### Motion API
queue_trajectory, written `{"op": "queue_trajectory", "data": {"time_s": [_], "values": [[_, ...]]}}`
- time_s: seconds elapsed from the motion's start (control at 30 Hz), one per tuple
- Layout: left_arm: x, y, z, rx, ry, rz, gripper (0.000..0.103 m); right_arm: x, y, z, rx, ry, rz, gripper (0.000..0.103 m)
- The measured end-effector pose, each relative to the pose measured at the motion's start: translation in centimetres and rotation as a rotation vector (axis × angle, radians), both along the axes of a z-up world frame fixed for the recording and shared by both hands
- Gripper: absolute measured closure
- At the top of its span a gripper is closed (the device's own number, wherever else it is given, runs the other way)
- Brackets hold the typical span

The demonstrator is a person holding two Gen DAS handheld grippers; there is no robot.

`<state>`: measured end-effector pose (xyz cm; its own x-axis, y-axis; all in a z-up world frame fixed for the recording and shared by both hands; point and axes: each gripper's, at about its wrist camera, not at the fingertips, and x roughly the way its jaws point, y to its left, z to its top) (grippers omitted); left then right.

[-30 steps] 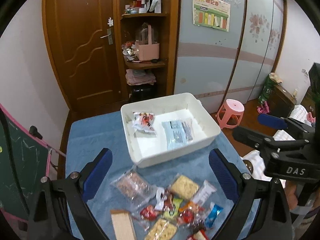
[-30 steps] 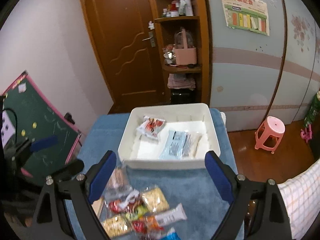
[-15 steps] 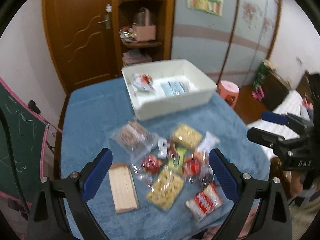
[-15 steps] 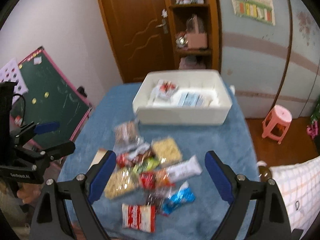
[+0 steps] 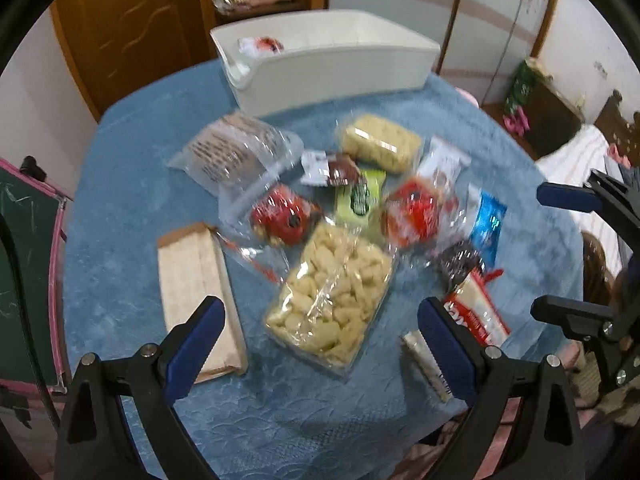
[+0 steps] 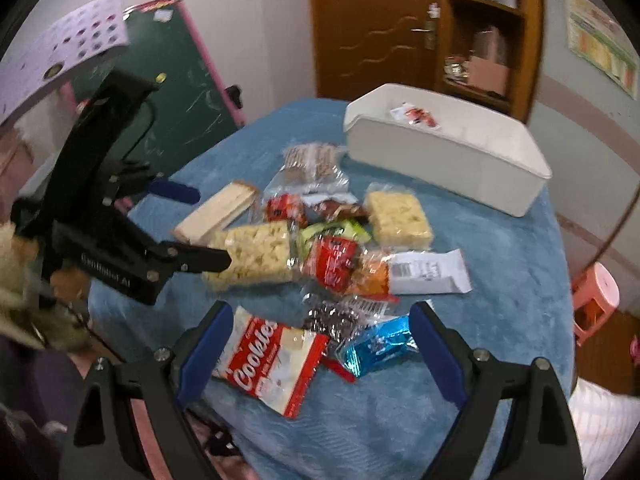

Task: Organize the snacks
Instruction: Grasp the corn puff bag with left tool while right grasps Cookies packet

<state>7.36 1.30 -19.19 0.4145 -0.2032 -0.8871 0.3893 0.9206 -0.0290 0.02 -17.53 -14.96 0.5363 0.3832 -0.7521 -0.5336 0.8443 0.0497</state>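
A white bin [image 5: 332, 68] stands at the far side of the blue-covered table, a small red-and-white packet [image 5: 260, 45] lying inside it; before it the loose snacks lie in a close heap: a clear bag of pale puffs [image 5: 332, 296] nearest, a long tan wafer pack [image 5: 196, 292] flat to its left, two red packets [image 5: 284, 220] in clear wrap, a green packet [image 5: 360, 200] between them, a yellow crisp-rice block [image 5: 380, 142] toward the bin, a clear pack of brown biscuits [image 5: 232, 152], a blue foil packet [image 6: 376, 344], and a red-and-white cookie bag [image 6: 272, 360].
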Motion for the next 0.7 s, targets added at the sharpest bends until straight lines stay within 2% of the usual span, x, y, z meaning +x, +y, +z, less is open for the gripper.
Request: {"op": "queue_trajectory", "data": {"time_s": [0.13,0.33,0.53,0.6,0.7], "values": [[0.7,-0.5,-1.1,0.054,0.009,-0.032,0.006,0.4,-0.2,-2.0,0.013,0.055,0.074,0.013],[2.3,-0.1,-2.4,0.089,0.063,-0.031,0.006,-0.4,1.4,-2.7,-0.01,0.05,0.235,0.013],[3.4,0.2,-3.6,0.043,0.124,-0.024,0.006,-1.5,4.5,-4.2,-0.113,0.044,0.428,0.013],[3.7,0.3,-3.8,0.033,0.135,-0.034,0.006,-1.7,5.3,-4.6,-0.154,0.03,0.475,0.018],[4.3,0.6,-4.0,0.012,0.155,-0.047,0.006,-1.6,6.2,-5.1,-0.208,0.019,0.546,0.02]]}}
